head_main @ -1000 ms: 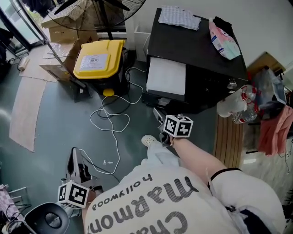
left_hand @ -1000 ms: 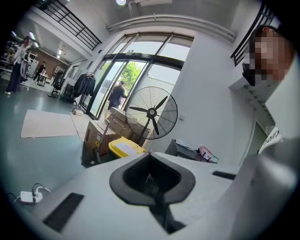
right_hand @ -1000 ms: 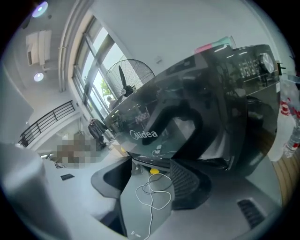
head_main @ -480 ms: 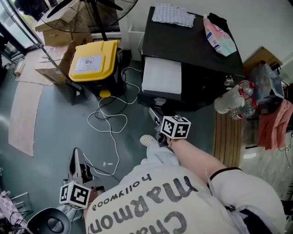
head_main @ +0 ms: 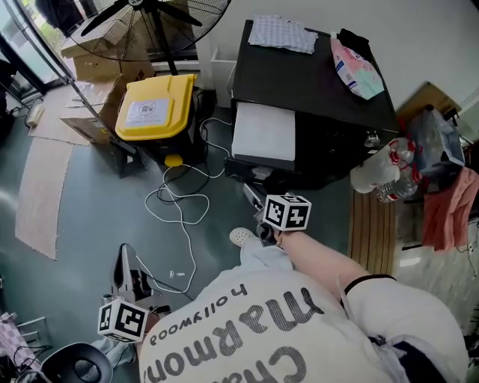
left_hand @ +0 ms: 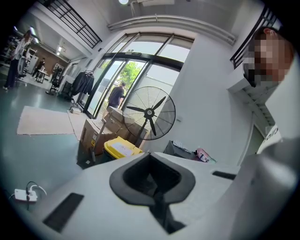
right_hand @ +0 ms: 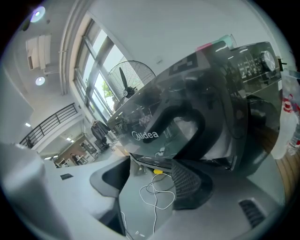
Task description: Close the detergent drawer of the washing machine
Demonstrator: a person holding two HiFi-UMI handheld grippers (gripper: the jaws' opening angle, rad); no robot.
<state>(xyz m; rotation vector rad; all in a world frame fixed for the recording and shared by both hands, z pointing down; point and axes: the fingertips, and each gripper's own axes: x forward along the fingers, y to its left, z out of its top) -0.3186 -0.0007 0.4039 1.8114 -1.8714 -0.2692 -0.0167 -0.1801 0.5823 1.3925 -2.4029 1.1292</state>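
Note:
The black front-loading washing machine point(head_main: 314, 75) stands at the top middle of the head view, with a pale rectangle on its front. In the right gripper view its dark glass door point(right_hand: 164, 126) and control panel with a knob point(right_hand: 267, 58) fill the frame. I cannot make out the detergent drawer. My right gripper point(head_main: 254, 196) points at the machine's lower front from a short way off. Its jaws stand open point(right_hand: 152, 180), with only floor and cable showing between them. My left gripper point(head_main: 123, 265) hangs low at the left, far from the machine, shut on nothing point(left_hand: 157, 187).
A yellow-lidded bin point(head_main: 153, 108), cardboard boxes point(head_main: 90, 67) and a standing fan point(head_main: 150, 15) are left of the machine. A white cable point(head_main: 179, 206) loops over the floor in front. Plastic bottles point(head_main: 385, 176) and a wooden platform point(head_main: 374, 224) lie right. A cloth point(head_main: 281, 31) and packet point(head_main: 355, 67) rest on the machine's top.
The head view has shifted a little. Both grippers stay about where they were, and the machine looks the same.

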